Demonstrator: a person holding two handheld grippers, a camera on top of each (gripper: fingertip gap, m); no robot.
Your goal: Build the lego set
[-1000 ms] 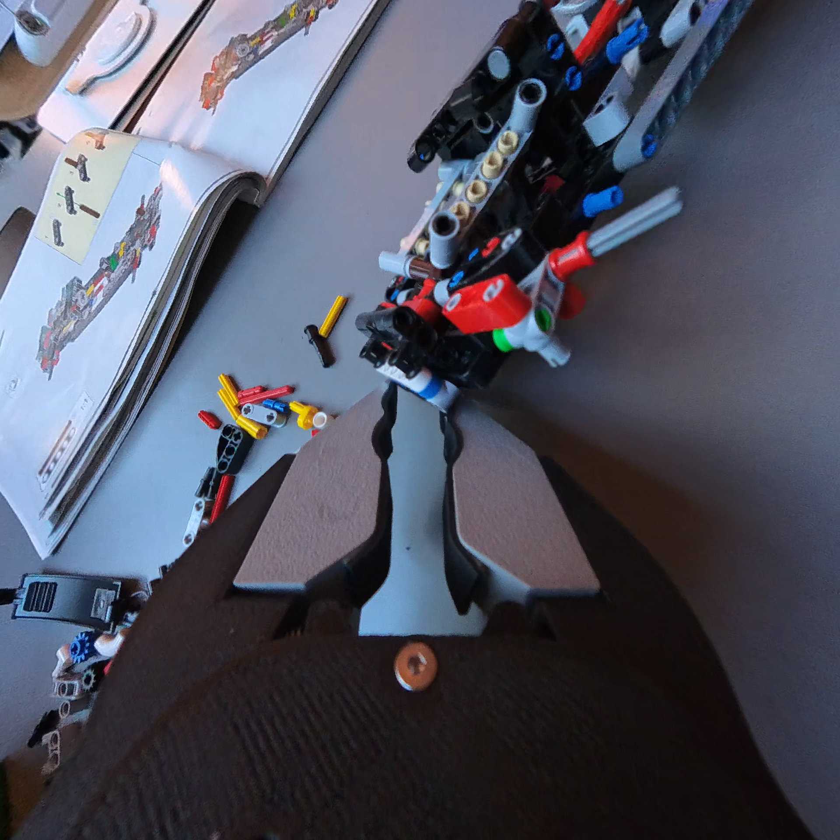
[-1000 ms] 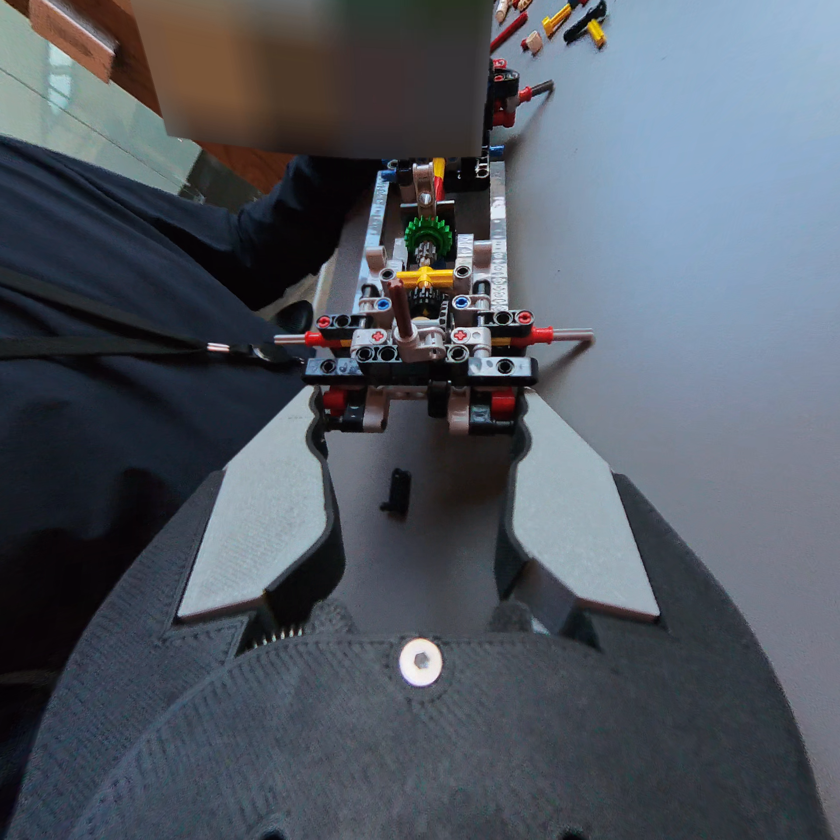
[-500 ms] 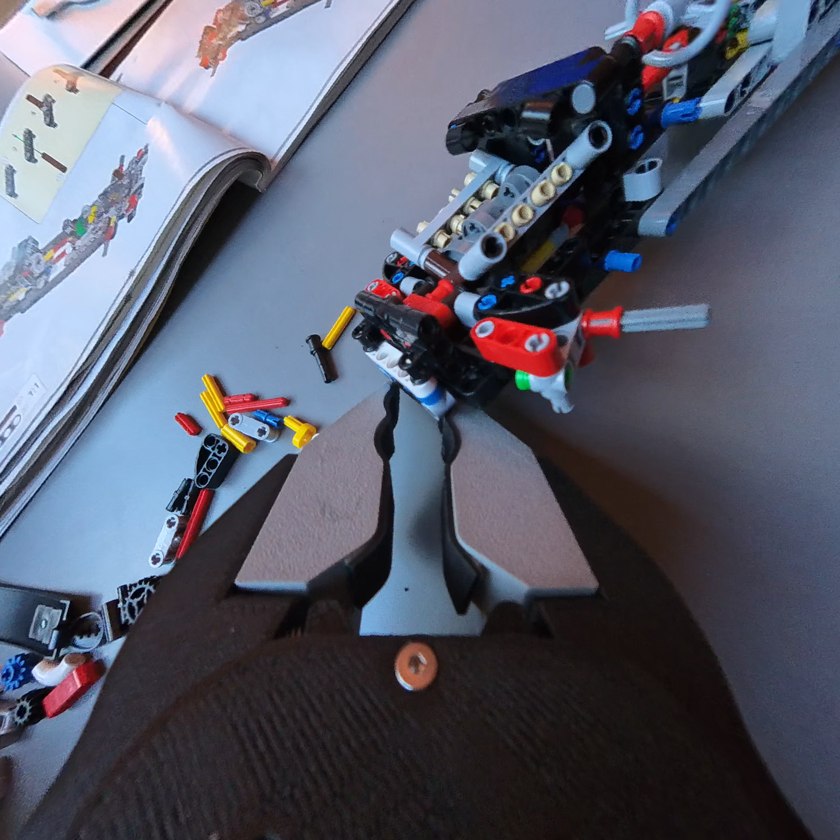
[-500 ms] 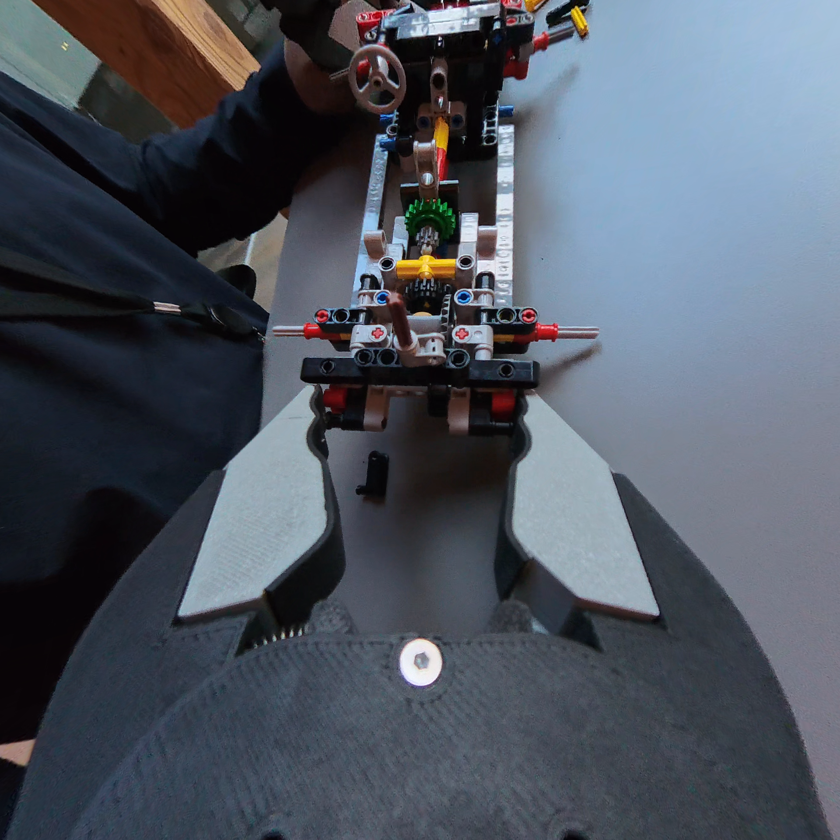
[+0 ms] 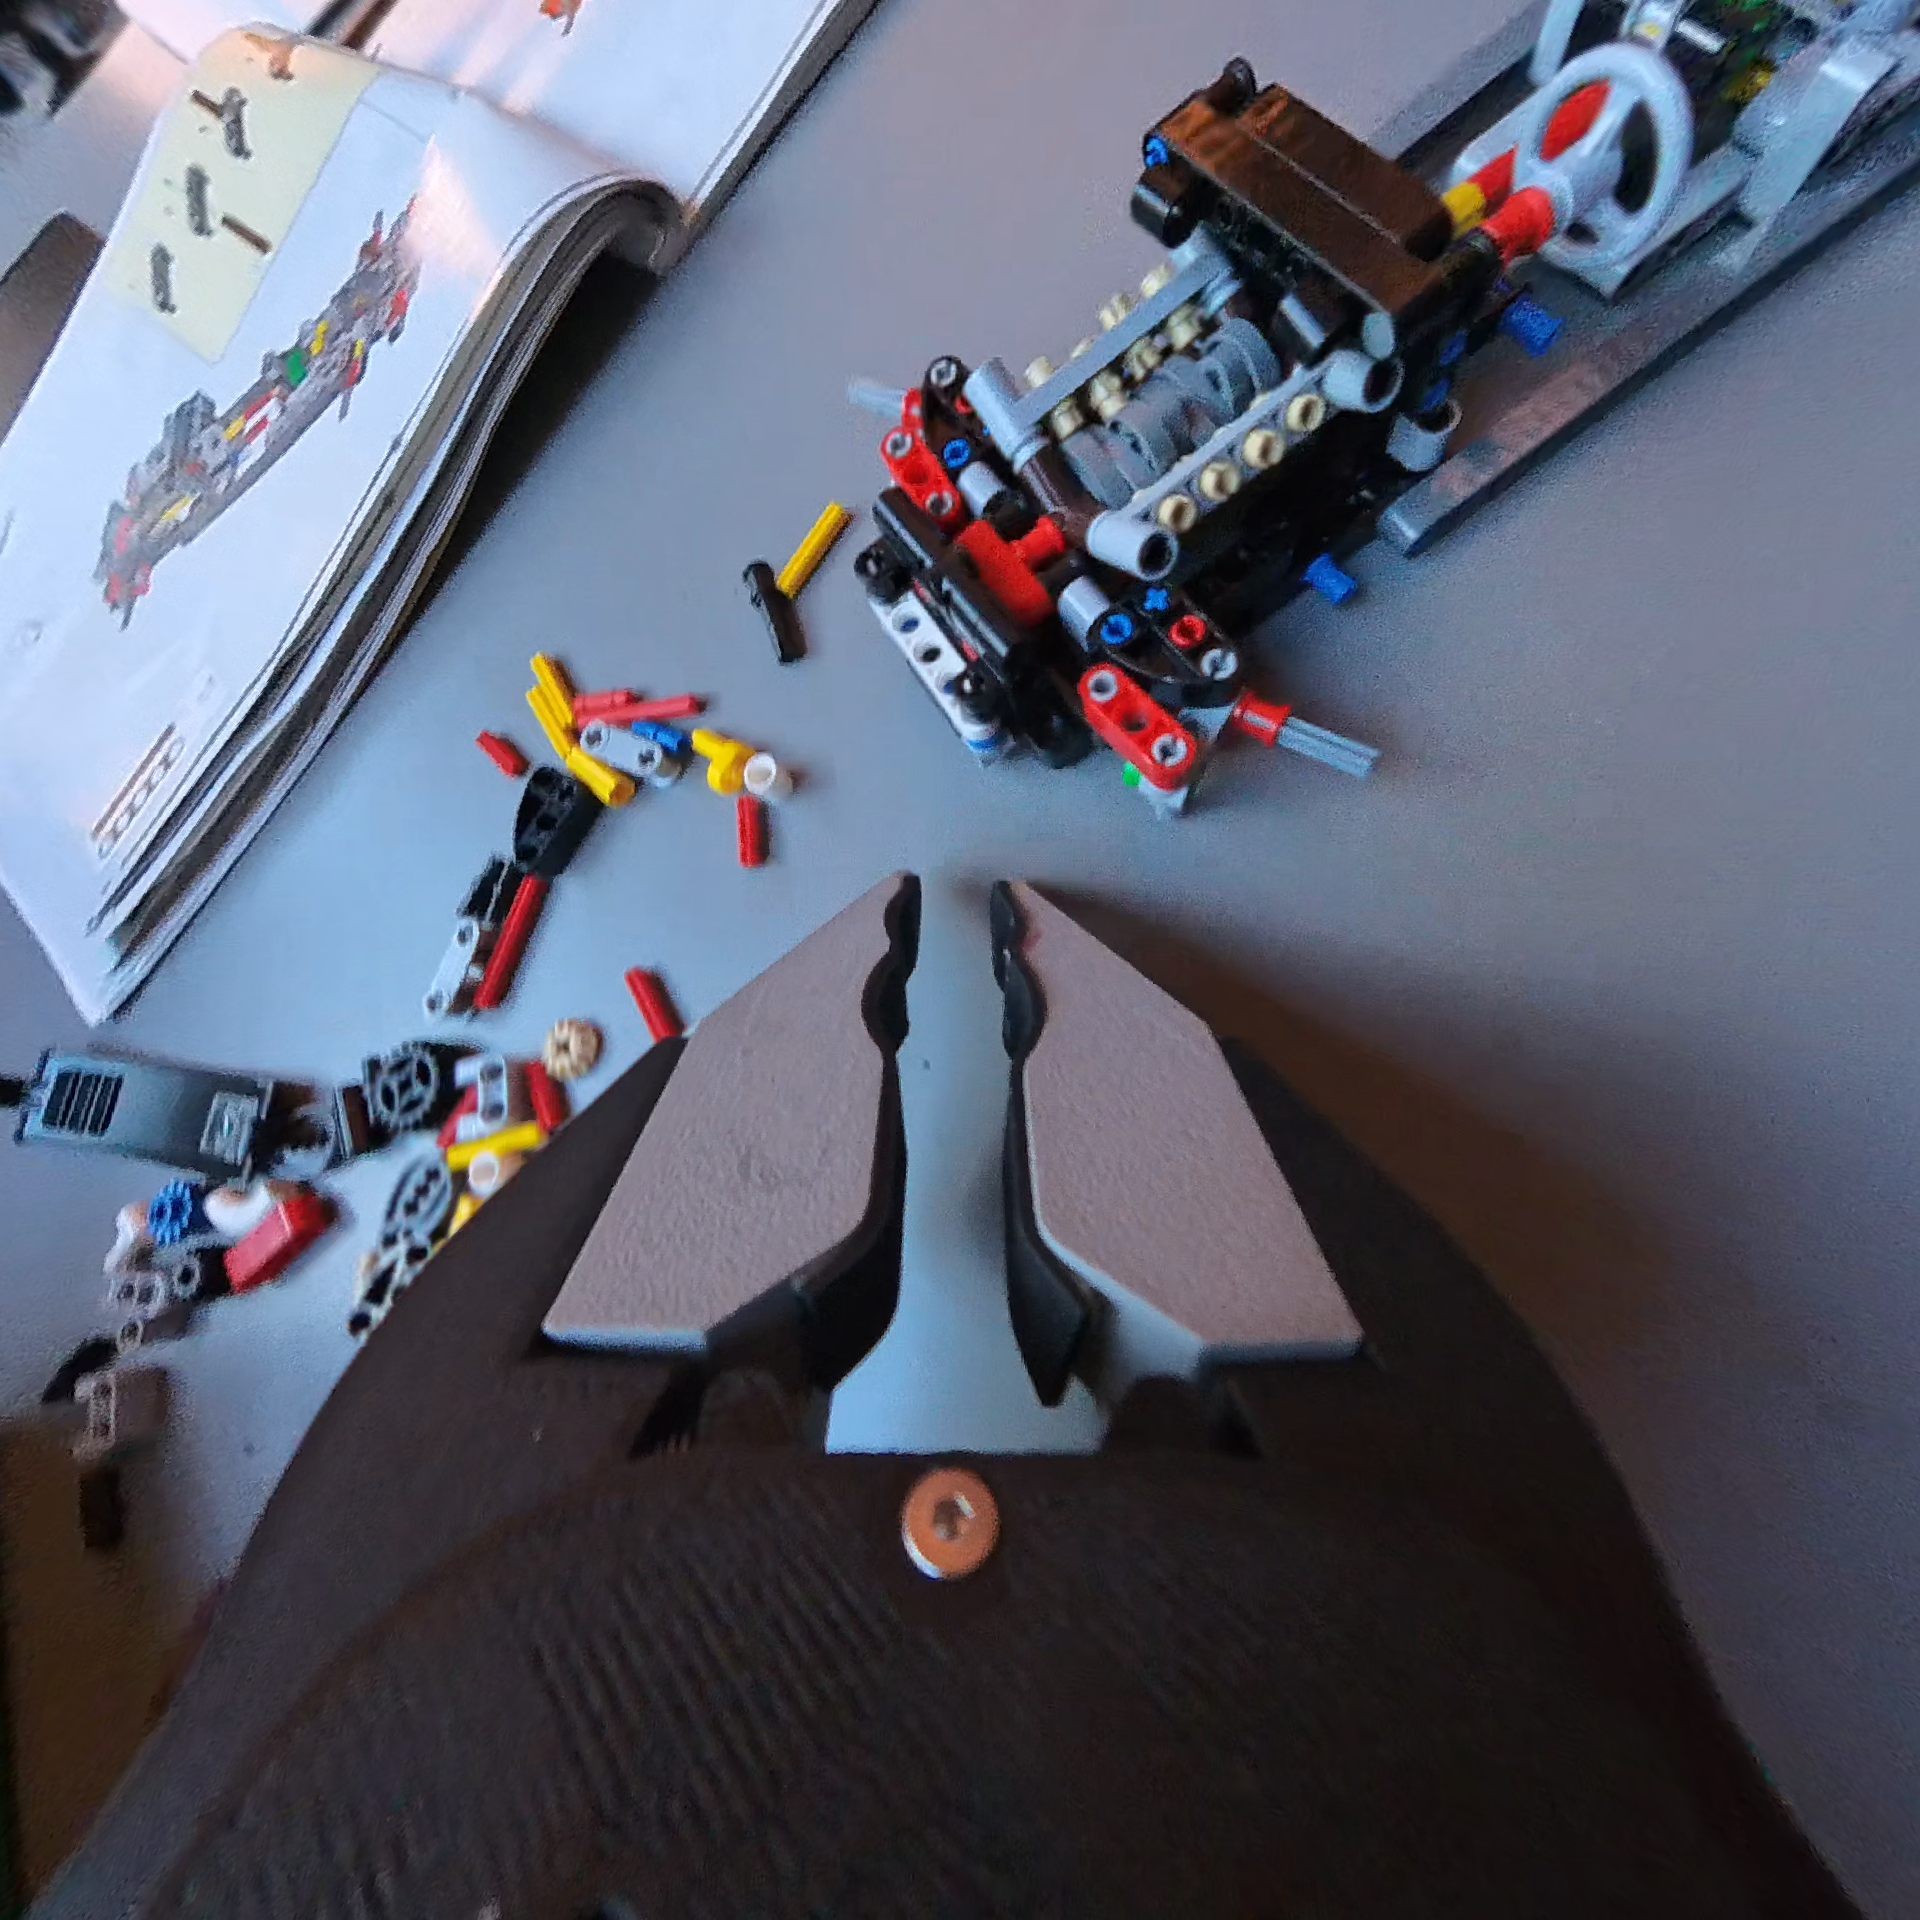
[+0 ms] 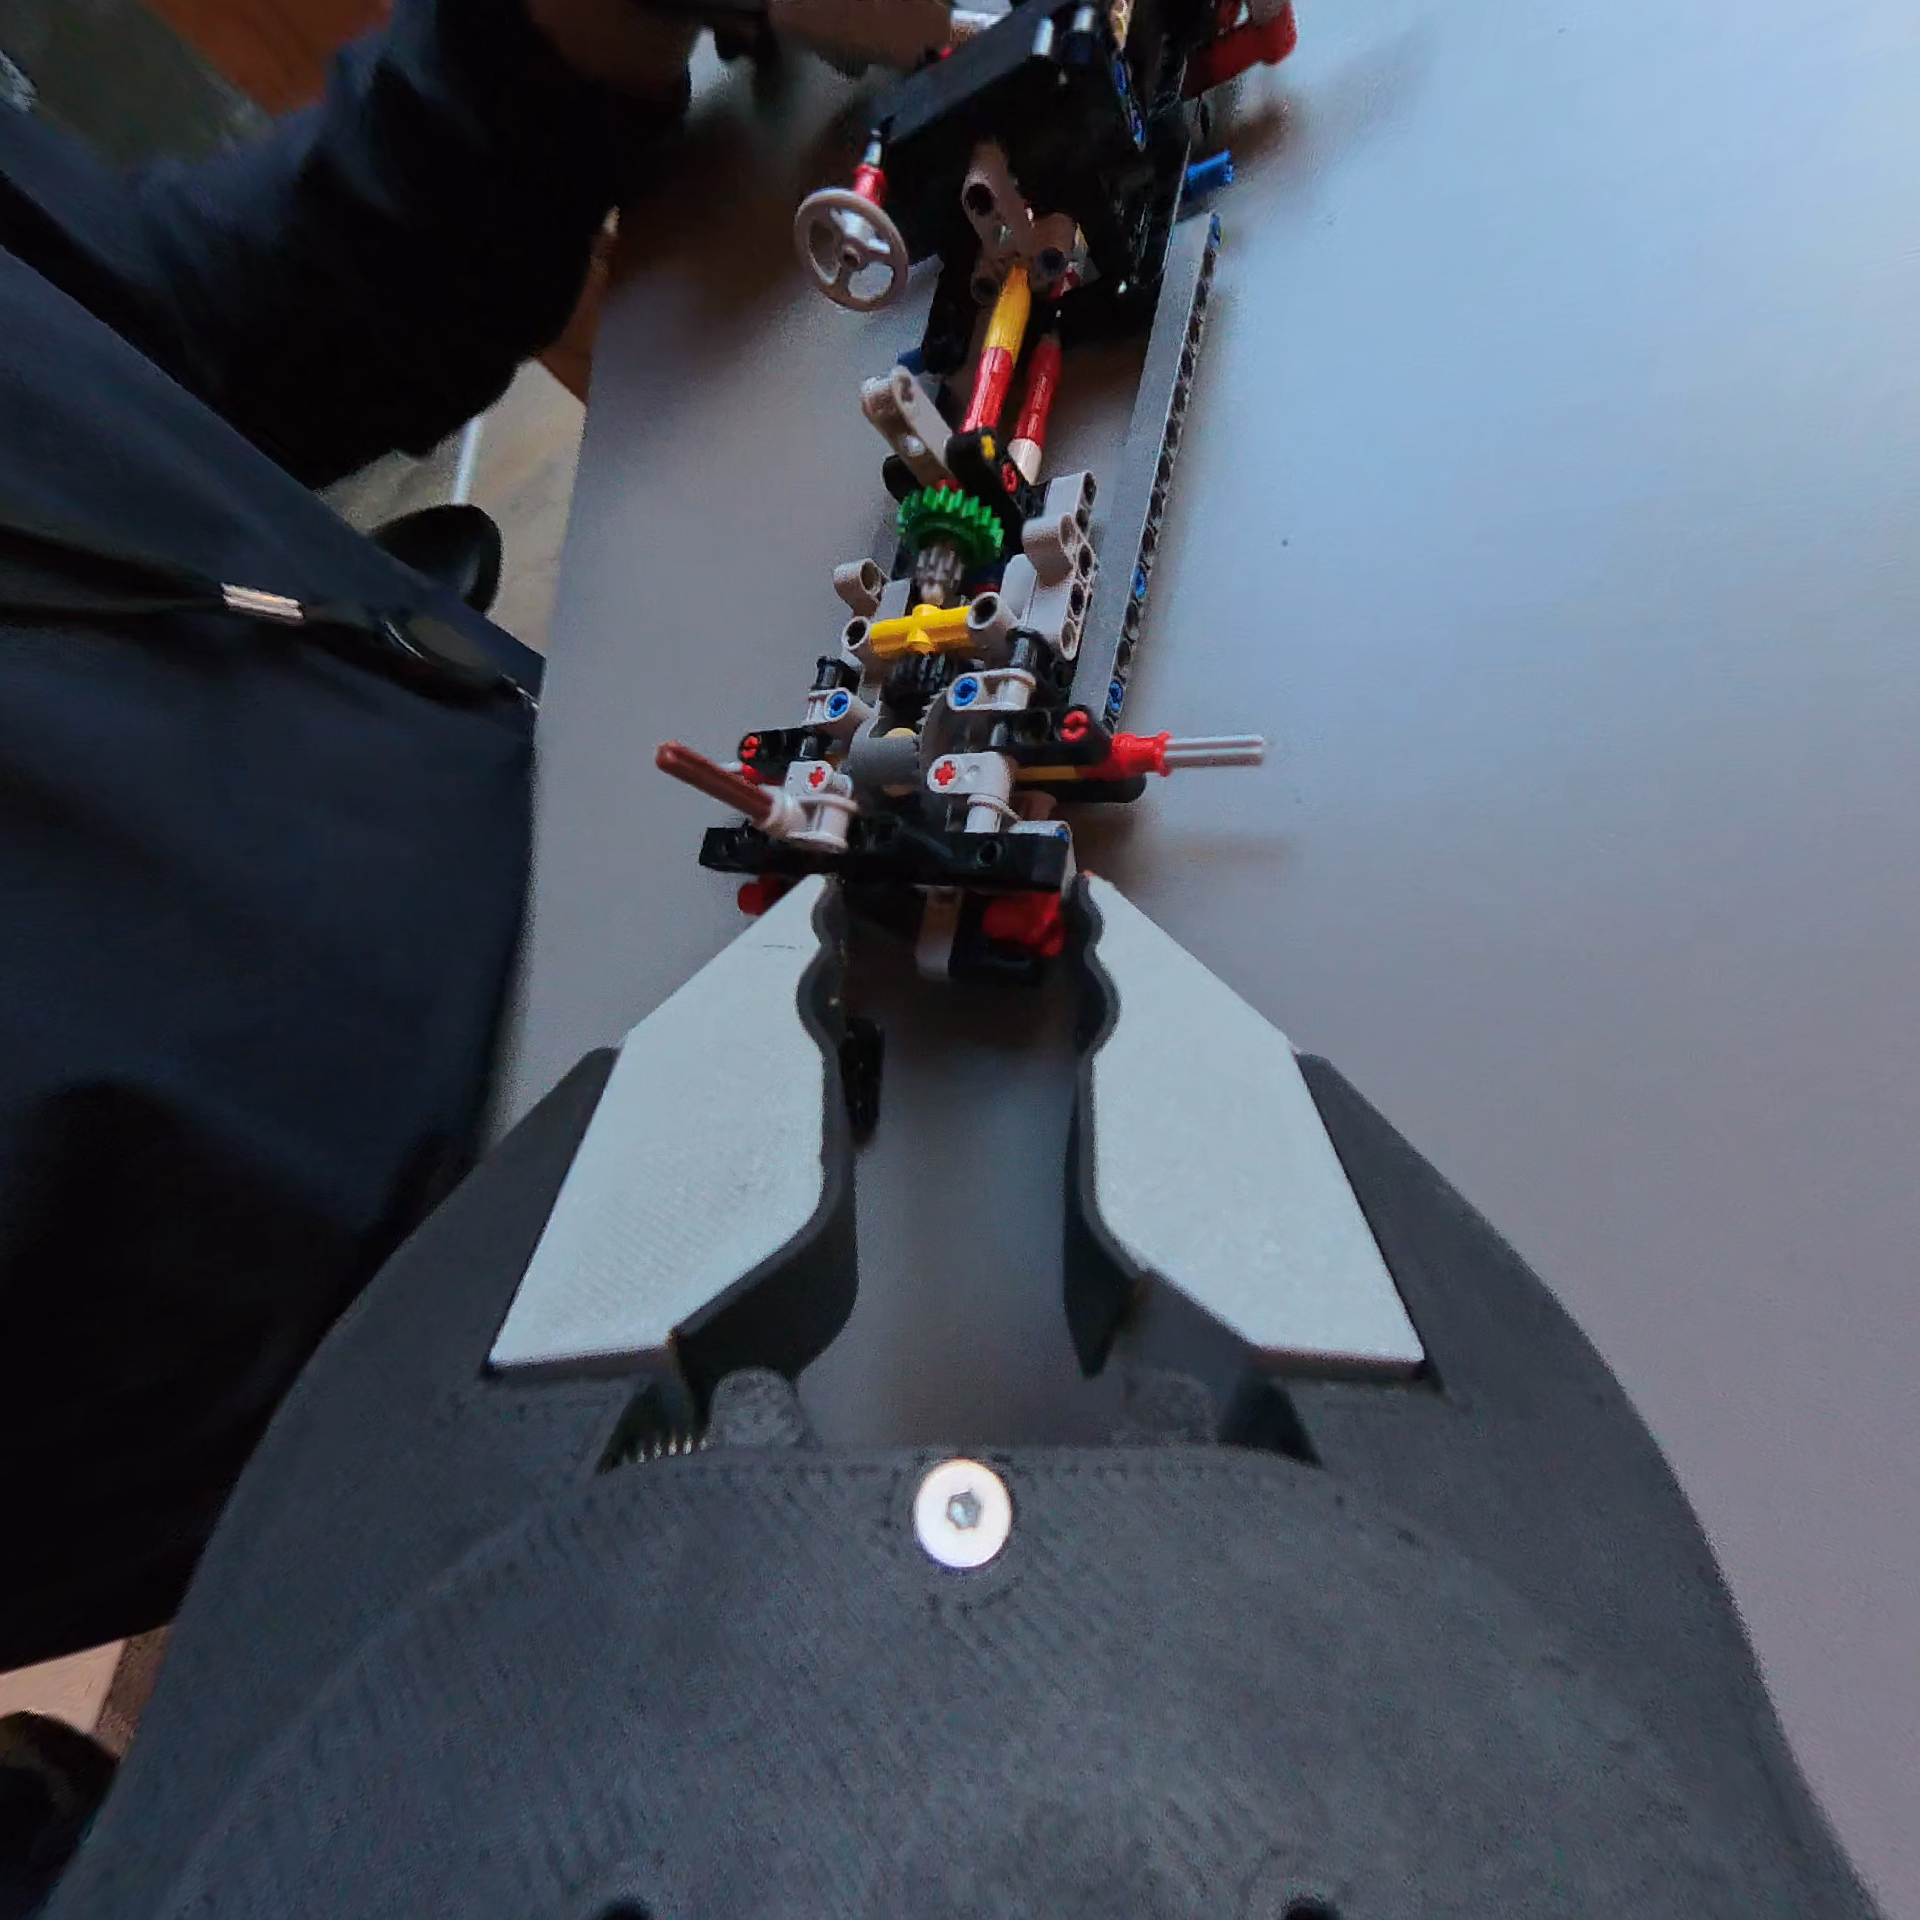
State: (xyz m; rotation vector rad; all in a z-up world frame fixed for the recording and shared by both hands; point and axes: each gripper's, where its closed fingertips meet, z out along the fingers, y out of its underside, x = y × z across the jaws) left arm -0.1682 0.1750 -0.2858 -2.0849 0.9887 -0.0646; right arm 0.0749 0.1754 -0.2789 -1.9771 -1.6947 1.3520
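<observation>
Left tongs (image 5: 954, 883): narrowly parted, nothing between the fingertips, which hover over bare grey worktop (image 5: 1558, 1039) a little short of the front end of my brick-built chassis (image 5: 1132, 520). To their left lies a scatter of loose pieces (image 5: 613, 738), red, yellow, black and grey, with a black pin (image 5: 774, 613) and a yellow axle (image 5: 812, 535) lying nearer the chassis. Beyond the scatter an instruction booklet (image 5: 260, 436) lies open.

Right tongs (image 6: 951, 894): closed around the rear end of the same chassis (image 6: 977, 665), with both fingertips against the black and red block under its rear cross-beam. The chassis runs away from me along the worktop (image 6: 1558, 623), tilted to one side, with a green gear (image 6: 949, 520) at mid-length and a grey steering wheel (image 6: 850, 247) at the far end. A small black piece (image 6: 860, 1070) lies on the worktop between my fingers, just beside the left one. My dark sleeve (image 6: 343, 239) fills the left of that view.
</observation>
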